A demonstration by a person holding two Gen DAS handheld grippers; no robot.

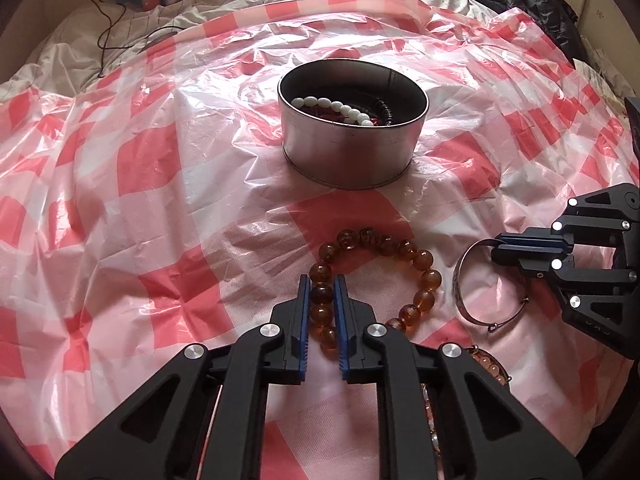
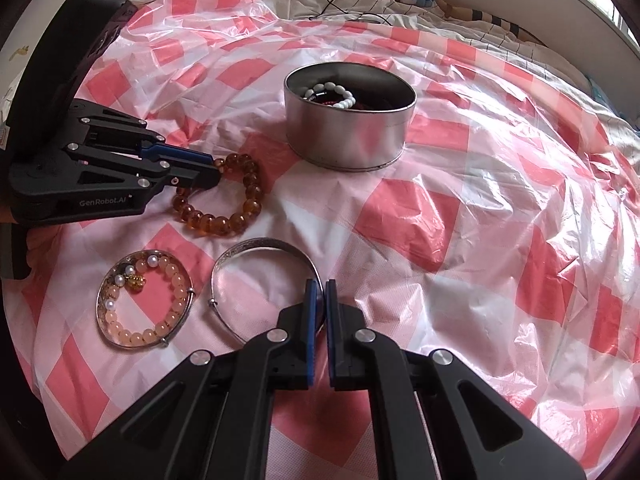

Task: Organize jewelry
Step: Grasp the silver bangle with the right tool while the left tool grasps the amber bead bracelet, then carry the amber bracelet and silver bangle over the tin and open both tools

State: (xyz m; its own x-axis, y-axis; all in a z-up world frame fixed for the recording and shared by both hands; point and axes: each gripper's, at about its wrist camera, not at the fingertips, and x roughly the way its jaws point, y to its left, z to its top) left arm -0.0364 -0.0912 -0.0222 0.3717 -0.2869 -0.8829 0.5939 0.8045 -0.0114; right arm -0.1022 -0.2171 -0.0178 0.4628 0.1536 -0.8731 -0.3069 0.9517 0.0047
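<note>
My left gripper (image 1: 323, 292) is pinched narrow on the amber bead bracelet (image 1: 376, 276), one round, glassy bead caught between the blue ribbed pads while the rest of the loop lies on the sheet to its right. My right gripper (image 2: 320, 292) is nearly closed on the thin silver bangle (image 2: 256, 264), its flat metal band running between the pads and the hoop curving away to the left. Near left of it lies a pale peach bead bracelet (image 2: 168, 308) inside a second slim silver ring. Farther off stands the round metal tin (image 2: 348, 136), dull and smooth-walled, with white beads (image 2: 340, 94) and dark strands inside. Everything rests on a crinkled, glossy red-and-white checked plastic sheet (image 2: 460, 216).
</note>
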